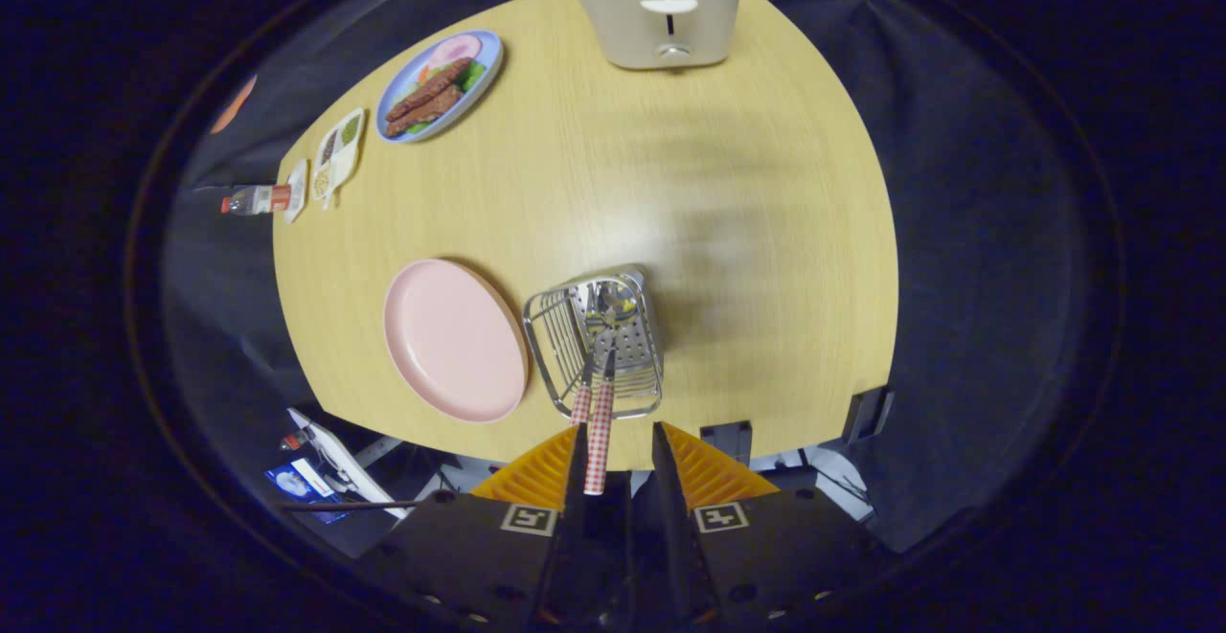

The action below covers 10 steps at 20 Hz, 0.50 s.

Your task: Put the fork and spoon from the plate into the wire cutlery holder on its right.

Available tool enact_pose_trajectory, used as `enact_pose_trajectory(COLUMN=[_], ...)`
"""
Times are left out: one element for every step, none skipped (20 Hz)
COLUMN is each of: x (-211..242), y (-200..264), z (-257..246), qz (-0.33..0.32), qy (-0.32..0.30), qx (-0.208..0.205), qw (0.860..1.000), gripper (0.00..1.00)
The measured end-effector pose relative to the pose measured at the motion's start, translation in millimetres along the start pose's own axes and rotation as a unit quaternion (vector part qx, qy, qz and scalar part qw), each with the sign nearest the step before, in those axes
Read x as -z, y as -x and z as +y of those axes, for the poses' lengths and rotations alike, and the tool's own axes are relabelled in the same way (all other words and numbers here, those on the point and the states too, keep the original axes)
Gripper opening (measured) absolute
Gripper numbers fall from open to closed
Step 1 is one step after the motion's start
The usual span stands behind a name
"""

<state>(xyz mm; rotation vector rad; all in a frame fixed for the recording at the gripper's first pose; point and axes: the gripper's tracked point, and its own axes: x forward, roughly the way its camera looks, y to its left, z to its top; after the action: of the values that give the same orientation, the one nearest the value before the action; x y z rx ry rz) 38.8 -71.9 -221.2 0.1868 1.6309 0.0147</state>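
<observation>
Cutlery: two utensils with red-and-white checked handles stand in the wire cutlery holder (594, 341), metal ends down. Which is the fork and which the spoon cannot be told for sure.
Longer handle (600, 441): leans back out of the holder toward the gripper; its end lies in the gap between the fingers, close against the left one.
Shorter handle (581, 403): just left of the longer one, poking over the holder's near rim.
Gripper (618, 441): fingers parted by a moderate gap. The right finger stands clear of the handle, so there is no two-sided grip. Whether the left finger touches the handle cannot be told.
Holder: chrome wire basket with a perforated metal inner wall, just ahead of the fingertips, near the table's front edge.
Pink plate (450, 341): round, bare, just left of the holder, rims close but apart.
Table (747, 231): light wood; a blurred shadow lies beyond the holder.
Toaster (653, 3): white, lever facing the gripper, at the far edge of the table, well beyond the holder.
Blue plate (439, 85): far left, holding strips of brown meat, a pink slice and some greens.
Divided dish (338, 152): white, small compartments with grains or seeds, near the blue plate at the left edge.
Small bottle (255, 200): red band, lying on its side, beside the divided dish at the table's left edge.
</observation>
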Motion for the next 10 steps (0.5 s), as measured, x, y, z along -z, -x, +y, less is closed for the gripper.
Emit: enact_pose_trajectory(x=[-5,-13,-21,-26,-33,-41,-42,-40,-37,-34], y=[6,12,19,28,38,46,60,75,91,104], z=[0,2,5,8,14,19,24,32,42,51], qz=[-0.025,-0.057,-0.092,-0.126,-0.171,-0.208,-0.253,-0.296,-0.340,-0.384], qy=[0.010,0.018,0.028,0.035,0.049,0.062,0.078,0.090,0.100,0.108], qx=[0.004,0.004,0.007,0.006,0.005,0.007,0.006,0.000,-0.009,-0.016], qw=[1.000,0.998,0.995,0.991,0.984,0.976,0.964,0.951,0.935,0.917], gripper=[0.51,0.58,0.65,0.72,0.77,0.82,0.86,0.88,0.88,0.89])
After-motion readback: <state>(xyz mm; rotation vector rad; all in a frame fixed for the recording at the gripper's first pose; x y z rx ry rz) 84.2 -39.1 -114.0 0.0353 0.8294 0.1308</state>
